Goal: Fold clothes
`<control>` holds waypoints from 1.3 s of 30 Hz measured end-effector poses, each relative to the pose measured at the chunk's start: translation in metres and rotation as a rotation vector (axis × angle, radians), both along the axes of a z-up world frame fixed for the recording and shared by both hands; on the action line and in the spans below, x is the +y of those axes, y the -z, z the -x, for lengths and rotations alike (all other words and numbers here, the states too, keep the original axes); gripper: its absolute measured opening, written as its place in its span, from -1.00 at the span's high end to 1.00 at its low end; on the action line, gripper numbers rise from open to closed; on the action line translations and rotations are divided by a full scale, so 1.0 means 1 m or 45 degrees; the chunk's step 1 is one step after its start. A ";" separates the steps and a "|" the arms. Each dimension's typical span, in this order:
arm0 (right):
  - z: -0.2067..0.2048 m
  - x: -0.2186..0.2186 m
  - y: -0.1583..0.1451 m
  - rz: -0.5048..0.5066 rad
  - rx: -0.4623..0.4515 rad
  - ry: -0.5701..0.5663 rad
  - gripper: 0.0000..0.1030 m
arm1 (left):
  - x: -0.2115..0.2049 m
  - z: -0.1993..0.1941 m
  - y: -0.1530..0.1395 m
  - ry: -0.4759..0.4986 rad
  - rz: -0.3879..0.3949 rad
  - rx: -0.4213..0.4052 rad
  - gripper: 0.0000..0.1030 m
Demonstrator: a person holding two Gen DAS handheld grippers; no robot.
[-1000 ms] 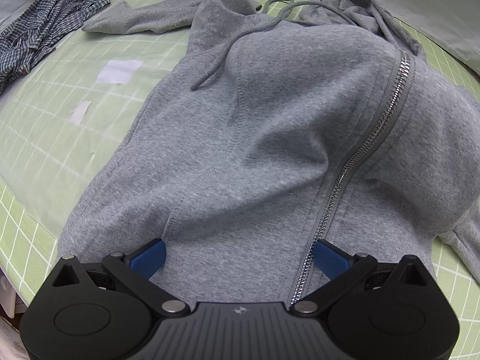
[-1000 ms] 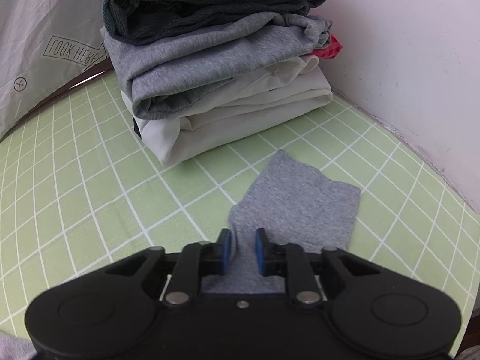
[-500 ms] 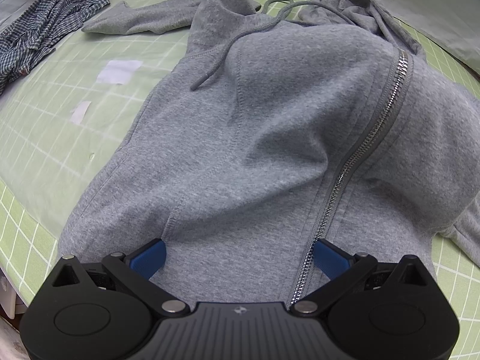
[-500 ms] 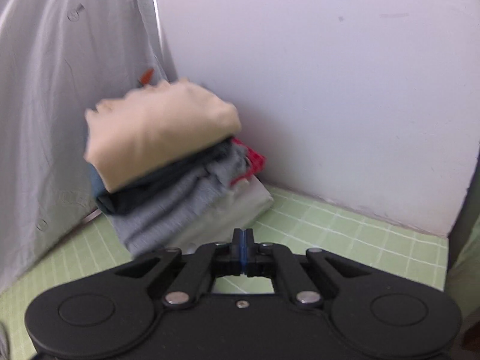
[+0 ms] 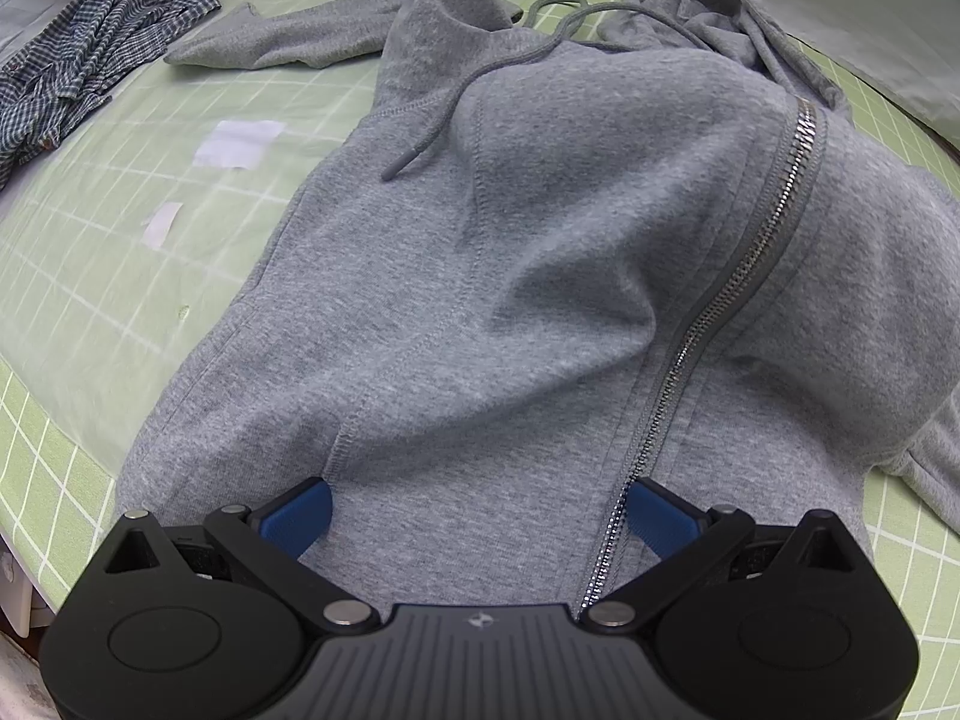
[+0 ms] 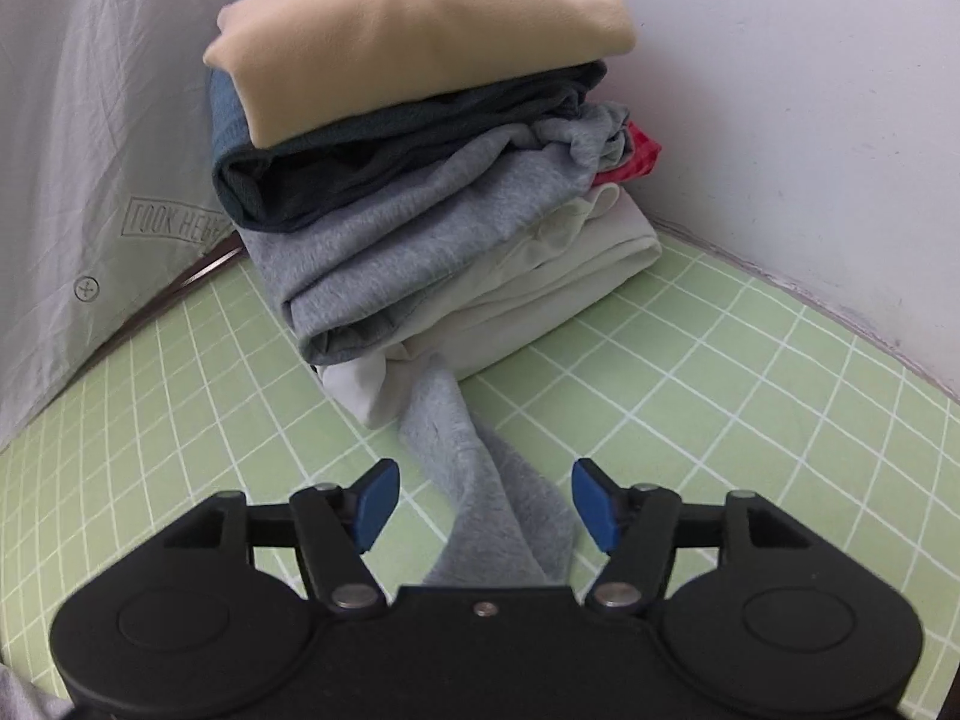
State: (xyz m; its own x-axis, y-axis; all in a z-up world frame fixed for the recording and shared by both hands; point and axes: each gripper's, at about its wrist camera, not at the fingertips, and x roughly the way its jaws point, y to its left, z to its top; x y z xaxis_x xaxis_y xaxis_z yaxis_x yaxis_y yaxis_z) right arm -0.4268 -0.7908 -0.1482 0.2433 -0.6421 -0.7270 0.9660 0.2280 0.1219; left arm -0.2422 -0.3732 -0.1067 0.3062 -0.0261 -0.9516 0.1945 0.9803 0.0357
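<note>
Green gridded surface (image 6: 690, 360), grey hoodie (image 5: 510, 276) under wide-open left hand-held gripper (image 5: 477, 513), sleeve (image 6: 480, 480) between just-opened, ungripping right hand-held gripper (image 6: 485, 501) jaws.

Left gripper (image 5: 477, 516) body: matte black, ribbed grey centre plate with a small pale emblem.
Left gripper pads (image 5: 298, 515): blue, ridged.
Right gripper (image 6: 485, 504) body: plain black, one small screw at centre.
Right gripper pads (image 6: 377, 500): blue.
Both: silver pivot rivets, round discs at left and right.
</note>
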 end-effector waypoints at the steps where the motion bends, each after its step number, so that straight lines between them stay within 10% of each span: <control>1: -0.005 -0.006 0.006 -0.024 0.050 -0.007 -0.24 | 0.000 0.002 -0.001 -0.001 0.000 -0.001 -1.00; 3: -0.007 -0.012 0.013 -0.051 0.101 -0.019 0.17 | 0.007 -0.012 0.009 -0.003 0.001 -0.004 -1.00; 4: -0.001 -0.012 0.012 -0.053 0.061 -0.018 0.86 | 0.019 -0.040 0.025 -0.003 0.002 -0.004 -1.00; 10: 0.058 0.032 -0.045 0.300 -0.195 0.087 0.86 | 0.037 -0.074 0.047 -0.003 0.003 -0.006 -1.00; 17: 0.103 0.046 0.011 0.051 0.025 0.292 0.80 | 0.039 -0.069 0.045 0.003 0.002 -0.003 -1.00; 27: 0.084 0.062 0.001 0.198 0.289 0.242 -0.70 | 0.045 -0.069 0.046 0.031 0.010 -0.007 -1.00; 39: -0.059 0.079 -0.022 0.141 0.063 -0.295 -0.88 | 0.110 -0.143 0.040 -0.076 0.086 -0.059 -1.00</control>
State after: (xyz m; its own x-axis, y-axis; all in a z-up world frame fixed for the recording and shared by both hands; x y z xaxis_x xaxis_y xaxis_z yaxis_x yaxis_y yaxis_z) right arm -0.3680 -0.7122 -0.1261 0.3594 -0.6493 -0.6702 0.8905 0.4534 0.0382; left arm -0.0994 -0.2636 -0.1467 0.3530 -0.0704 -0.9330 0.1351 0.9906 -0.0236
